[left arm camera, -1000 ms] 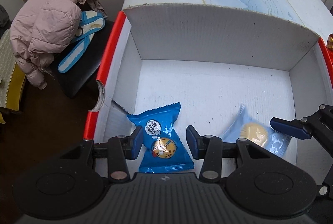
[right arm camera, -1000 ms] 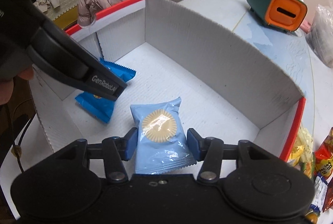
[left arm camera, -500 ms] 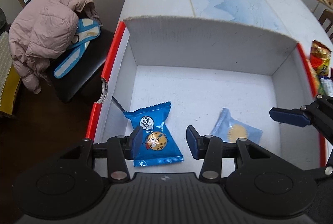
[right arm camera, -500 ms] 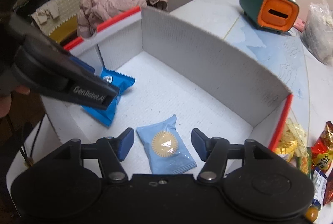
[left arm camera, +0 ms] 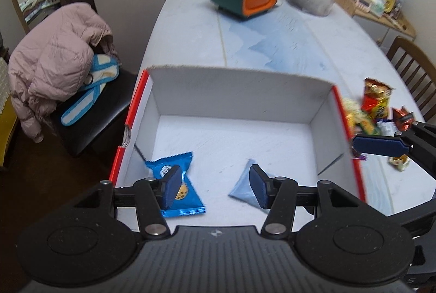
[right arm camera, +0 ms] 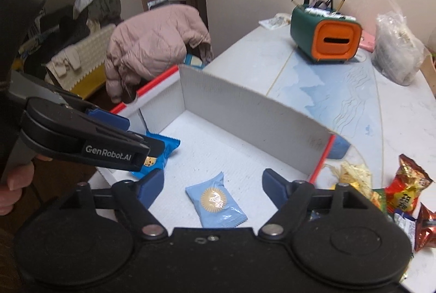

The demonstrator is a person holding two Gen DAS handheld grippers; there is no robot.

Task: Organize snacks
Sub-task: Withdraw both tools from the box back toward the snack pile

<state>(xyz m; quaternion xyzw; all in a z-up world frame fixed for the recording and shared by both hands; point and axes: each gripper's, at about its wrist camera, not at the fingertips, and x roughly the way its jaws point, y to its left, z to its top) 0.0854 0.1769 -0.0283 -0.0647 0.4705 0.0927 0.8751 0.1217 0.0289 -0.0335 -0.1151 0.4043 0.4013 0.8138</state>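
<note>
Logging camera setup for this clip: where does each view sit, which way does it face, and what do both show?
Left wrist: on the left gripper, jaws opening and empty, looking down into the box; right gripper's finger at right.
Right wrist: on the right gripper, jaws opening and empty, looking down across the box toward the pen holder; left gripper and a hand at left.
Shared: box, dark blue cookie packet, light blue packet, pink jacket.

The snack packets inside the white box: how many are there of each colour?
Dark blue packet with a cookie picture: 1
Pale blue packet with a gold round picture: 1
Total lying in the white box: 2
</note>
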